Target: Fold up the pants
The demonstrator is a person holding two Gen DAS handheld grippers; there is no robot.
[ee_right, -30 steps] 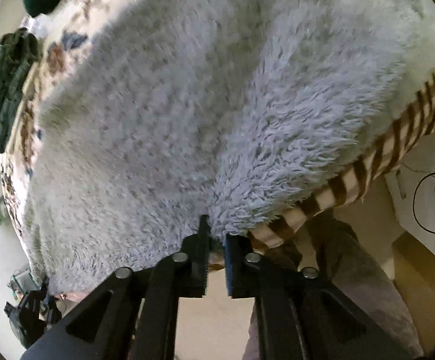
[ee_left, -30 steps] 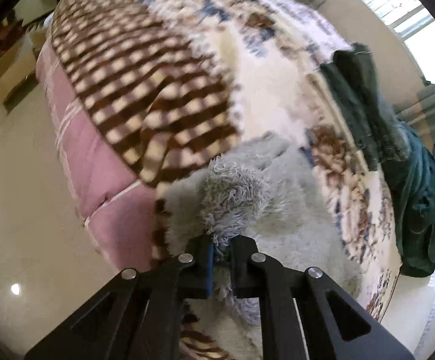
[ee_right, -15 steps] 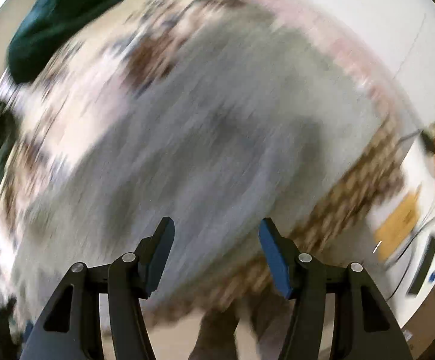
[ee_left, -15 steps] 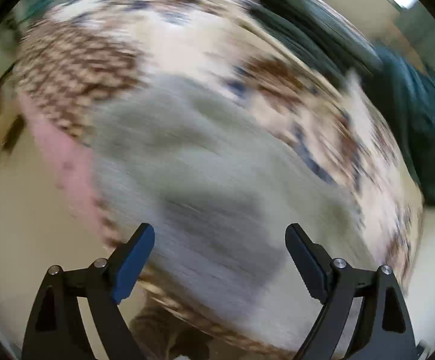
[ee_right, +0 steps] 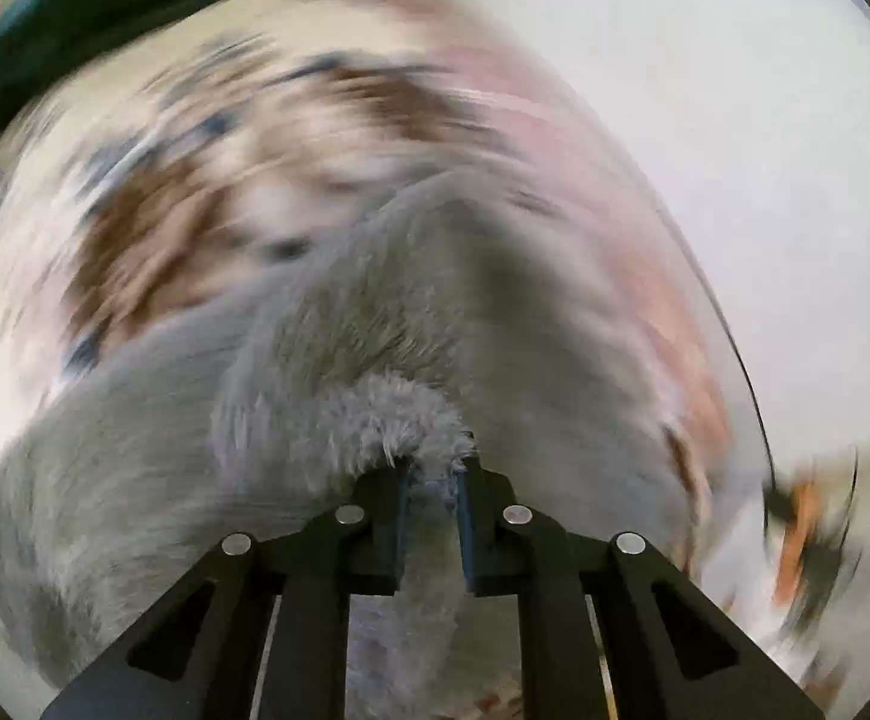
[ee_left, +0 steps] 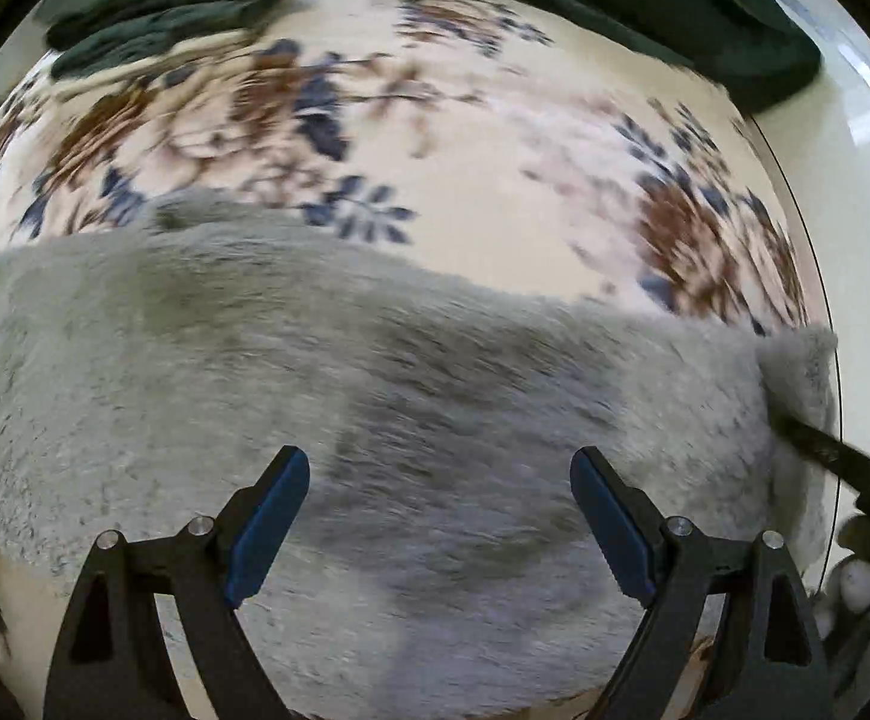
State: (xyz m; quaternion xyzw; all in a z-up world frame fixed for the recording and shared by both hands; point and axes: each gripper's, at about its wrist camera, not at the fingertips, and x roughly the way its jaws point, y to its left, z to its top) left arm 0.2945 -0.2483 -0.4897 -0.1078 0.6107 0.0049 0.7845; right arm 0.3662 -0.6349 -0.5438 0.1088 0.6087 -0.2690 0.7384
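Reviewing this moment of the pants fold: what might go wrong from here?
1. The right tongs pinch only a tuft of the fluffy grey pants; the pile may slip out mid-fold.
2. The left tongs hang open over the fabric, so a one-sided pull may drag the pants askew.
3. The pants reach the edge of the floral bedspread; a corner may slide off.

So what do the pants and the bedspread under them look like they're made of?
The grey pants look like long-pile plush fleece: a shaggy, matte nap that tufts up where the right gripper is shut on them. The floral bedspread looks like smooth, flat printed cloth with no visible pile, though blur hides the weave. The left gripper is open above the pants.
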